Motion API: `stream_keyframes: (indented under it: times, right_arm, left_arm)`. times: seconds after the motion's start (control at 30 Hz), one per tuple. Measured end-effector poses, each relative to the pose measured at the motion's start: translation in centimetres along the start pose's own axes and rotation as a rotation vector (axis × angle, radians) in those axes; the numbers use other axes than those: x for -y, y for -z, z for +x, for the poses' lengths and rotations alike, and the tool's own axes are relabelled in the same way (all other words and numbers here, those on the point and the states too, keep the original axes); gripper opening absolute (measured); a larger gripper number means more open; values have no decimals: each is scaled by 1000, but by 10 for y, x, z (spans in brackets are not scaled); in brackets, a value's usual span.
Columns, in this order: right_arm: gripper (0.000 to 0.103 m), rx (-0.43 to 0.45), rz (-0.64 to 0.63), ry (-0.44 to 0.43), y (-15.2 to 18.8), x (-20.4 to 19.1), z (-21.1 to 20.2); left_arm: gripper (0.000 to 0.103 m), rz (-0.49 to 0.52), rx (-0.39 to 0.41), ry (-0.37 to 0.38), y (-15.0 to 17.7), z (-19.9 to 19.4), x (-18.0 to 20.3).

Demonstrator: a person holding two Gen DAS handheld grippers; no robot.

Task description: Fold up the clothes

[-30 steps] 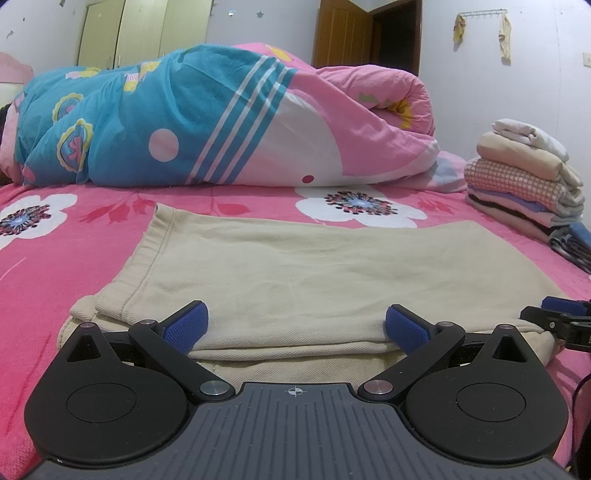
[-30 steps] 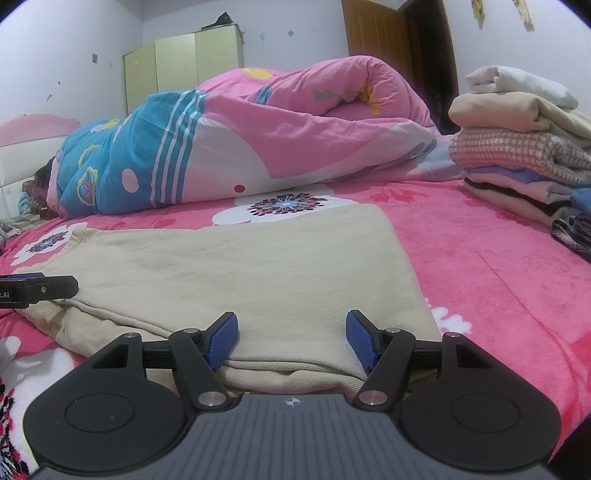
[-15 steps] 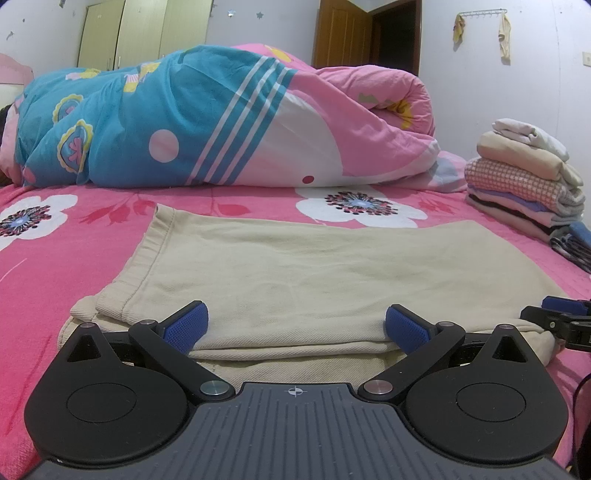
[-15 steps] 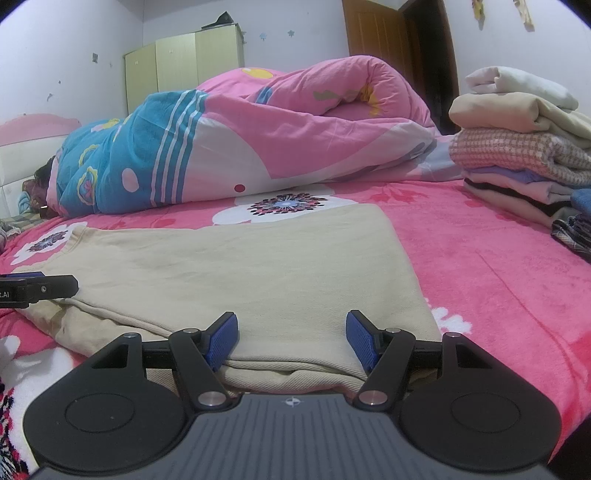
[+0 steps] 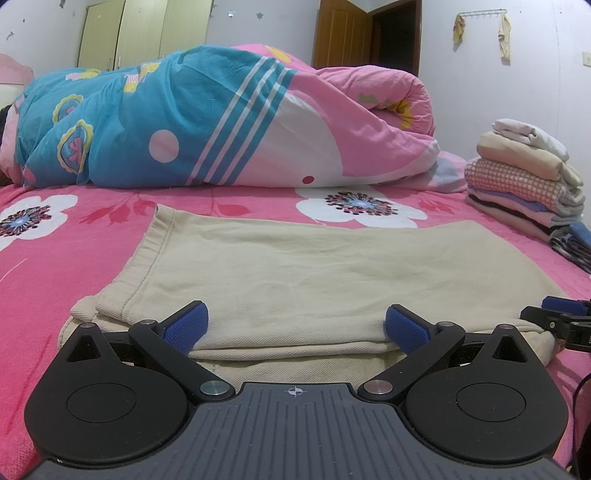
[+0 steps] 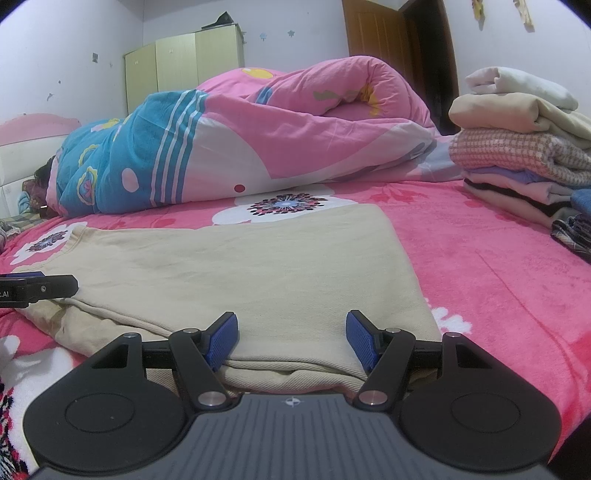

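Left claw: jaws spread wide, holding nothing. The near folded edge of the beige garment lies between and just under its blue pads; whether the pads touch the cloth cannot be told.

Right claw: jaws part open, holding nothing, at the same near edge, toward the garment's right corner. Cloth sits between the pads; they do not pinch it.

Each claw's tip shows at the edge of the other's view, at opposite ends of the near edge.

Garment lies flat on the pink flowered bed, folded in layers, ribbed hem on the left, reaching away to the far side.

Far right: stack of folded clothes on the bed, apart from the garment.

Far: rolled quilt in pink and blue across the bed. Beyond it a wardrobe and a door.
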State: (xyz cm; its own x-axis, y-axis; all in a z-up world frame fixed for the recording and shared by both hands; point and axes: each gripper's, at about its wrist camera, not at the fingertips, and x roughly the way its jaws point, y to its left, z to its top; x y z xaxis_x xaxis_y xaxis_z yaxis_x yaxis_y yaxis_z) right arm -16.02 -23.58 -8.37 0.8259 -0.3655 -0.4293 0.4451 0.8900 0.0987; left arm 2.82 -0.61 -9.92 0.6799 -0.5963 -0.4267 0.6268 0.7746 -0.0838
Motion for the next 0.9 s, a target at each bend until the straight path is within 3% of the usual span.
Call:
stream_keyframes:
  times: [0.6, 0.9]
  right_arm:
    - [68, 4, 0, 3, -2, -1, 1]
    - [68, 11, -3, 2, 1, 1, 0]
  left_arm:
    - [103, 4, 6, -2, 0, -1, 0]
    - [103, 111, 88, -28, -9, -17, 21]
